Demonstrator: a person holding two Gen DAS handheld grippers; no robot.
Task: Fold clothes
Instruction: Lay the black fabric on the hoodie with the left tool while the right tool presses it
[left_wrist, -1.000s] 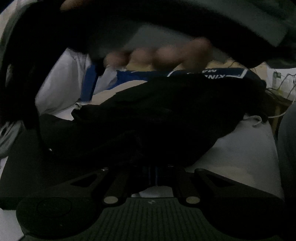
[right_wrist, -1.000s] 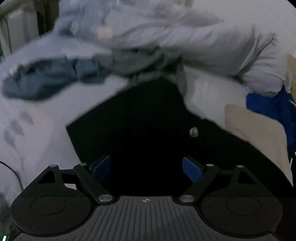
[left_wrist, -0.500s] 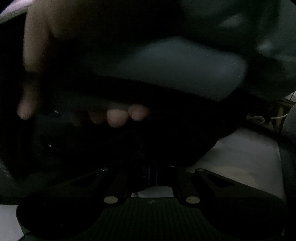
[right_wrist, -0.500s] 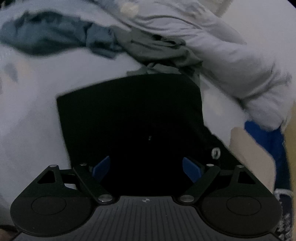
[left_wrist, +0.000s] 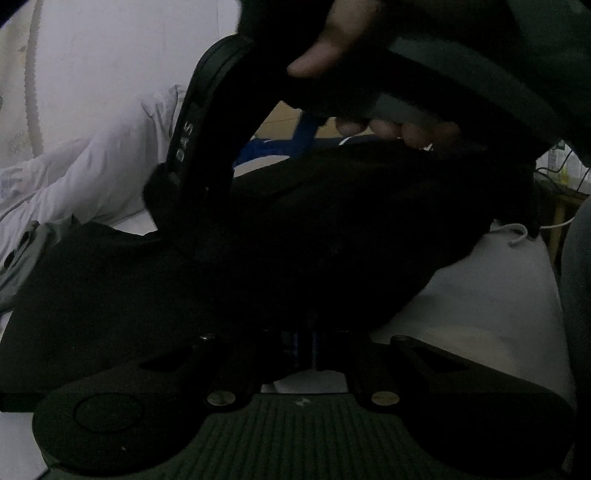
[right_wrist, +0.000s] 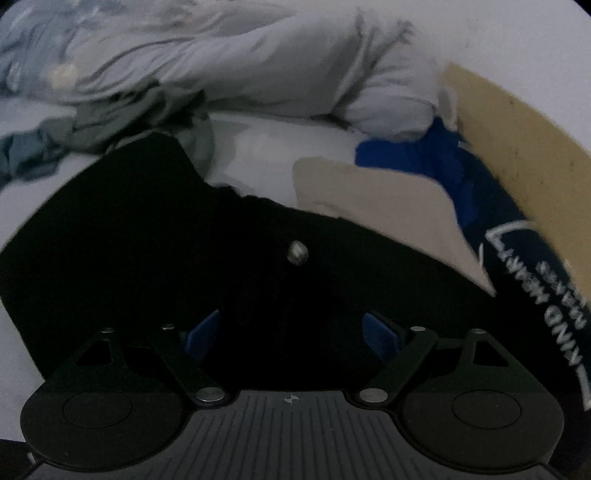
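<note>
Right gripper (right_wrist: 291, 334) now lower over black garment (right_wrist: 147, 236), jaws spread; left gripper (left_wrist: 304, 347) jaws pinching it.

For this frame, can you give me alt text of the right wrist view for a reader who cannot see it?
The open right gripper, blue pads apart, hovers low over a black garment with a small metal button, spread on a pale bed sheet. Behind lie a beige folded item, a blue garment with white lettering and a rumpled pale duvet.

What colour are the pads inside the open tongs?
Blue pads, clearest in the right wrist view.
</note>
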